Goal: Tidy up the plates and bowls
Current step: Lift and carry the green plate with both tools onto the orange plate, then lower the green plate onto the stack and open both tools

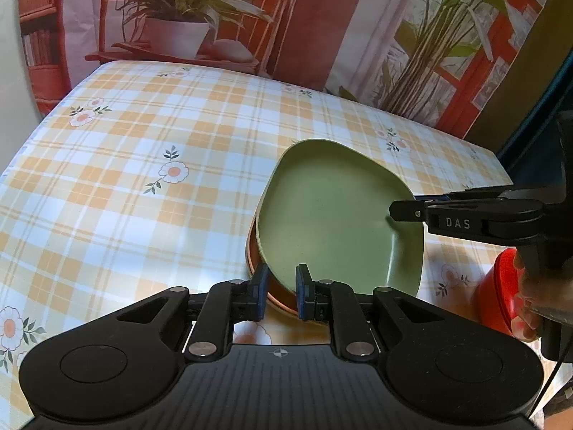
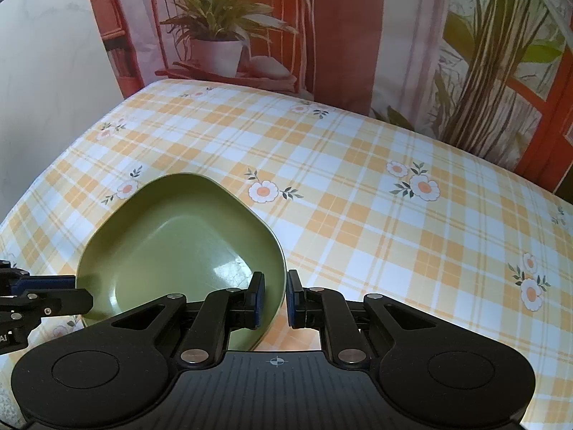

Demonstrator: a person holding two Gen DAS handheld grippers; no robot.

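Observation:
A green plate (image 1: 333, 215) lies on top of an orange plate (image 1: 277, 302), of which only the near-left rim shows. My left gripper (image 1: 281, 288) is shut on the orange rim at the stack's near edge, and the green plate's edge also runs between its pads. My right gripper (image 1: 404, 206) reaches in from the right and is shut on the green plate's right rim. In the right wrist view the green plate (image 2: 179, 243) hides the orange one. There the right gripper (image 2: 275, 294) pinches the near-right rim and the left gripper (image 2: 82, 290) meets the left edge.
The table (image 2: 358, 197) wears a yellow-and-white checked cloth with daisies. A red container (image 1: 501, 286) stands by the near right edge, beside a hand (image 1: 530, 304). A printed backdrop of potted plants (image 1: 179, 18) hangs behind the table's far edge.

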